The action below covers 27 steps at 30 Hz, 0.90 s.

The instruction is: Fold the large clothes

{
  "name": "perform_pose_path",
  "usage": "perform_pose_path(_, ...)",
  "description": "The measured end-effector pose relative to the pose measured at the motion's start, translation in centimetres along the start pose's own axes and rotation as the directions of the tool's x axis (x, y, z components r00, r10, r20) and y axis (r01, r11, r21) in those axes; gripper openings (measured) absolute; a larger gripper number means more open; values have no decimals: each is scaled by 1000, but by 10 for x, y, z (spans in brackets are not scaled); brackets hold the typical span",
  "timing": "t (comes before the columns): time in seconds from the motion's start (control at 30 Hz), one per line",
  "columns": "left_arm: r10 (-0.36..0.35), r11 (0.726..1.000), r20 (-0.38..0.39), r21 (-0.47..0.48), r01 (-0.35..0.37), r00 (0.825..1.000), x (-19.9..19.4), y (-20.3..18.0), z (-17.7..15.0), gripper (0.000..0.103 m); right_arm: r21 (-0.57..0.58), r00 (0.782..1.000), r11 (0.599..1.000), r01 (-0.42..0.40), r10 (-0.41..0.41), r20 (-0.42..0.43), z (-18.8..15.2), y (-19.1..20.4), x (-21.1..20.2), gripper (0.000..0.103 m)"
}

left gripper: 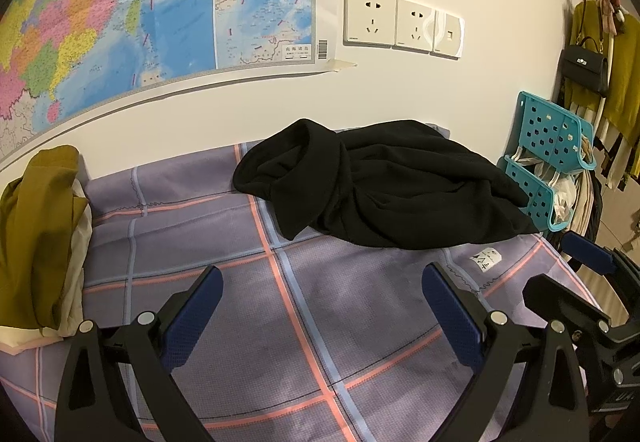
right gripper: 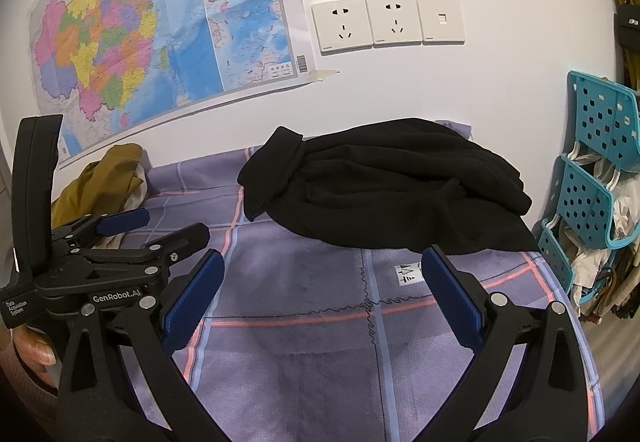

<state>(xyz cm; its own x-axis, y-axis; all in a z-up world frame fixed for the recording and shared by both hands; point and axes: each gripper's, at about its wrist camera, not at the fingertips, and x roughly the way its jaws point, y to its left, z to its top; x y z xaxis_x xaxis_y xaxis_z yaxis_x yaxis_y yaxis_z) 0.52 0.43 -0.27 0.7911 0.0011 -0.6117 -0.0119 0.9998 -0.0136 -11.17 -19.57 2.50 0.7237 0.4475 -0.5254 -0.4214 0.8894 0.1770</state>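
Observation:
A black garment (left gripper: 384, 181) lies crumpled in a heap at the far side of the purple checked sheet (left gripper: 304, 322), against the wall. It also shows in the right wrist view (right gripper: 392, 185). My left gripper (left gripper: 322, 274) is open and empty, hovering over the sheet short of the garment. My right gripper (right gripper: 322, 258) is open and empty, just short of the garment's near edge. The left gripper shows at the left of the right wrist view (right gripper: 160, 228); the right gripper shows at the right of the left wrist view (left gripper: 560, 262).
A pile of mustard and cream clothes (left gripper: 40, 242) lies at the sheet's left edge. A teal perforated rack (left gripper: 548, 157) with bags hangs at the right. Wall sockets (left gripper: 404, 21) and a map (left gripper: 140, 13) are on the wall behind.

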Motion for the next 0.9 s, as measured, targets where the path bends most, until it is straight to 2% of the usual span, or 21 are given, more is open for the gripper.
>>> perform_pose_path(0.9, -3, 1000, 3, -4, 3, 1000, -3, -2, 3, 97, -3, 1000, 1000, -11, 11, 4, 2, 2, 0, 98)
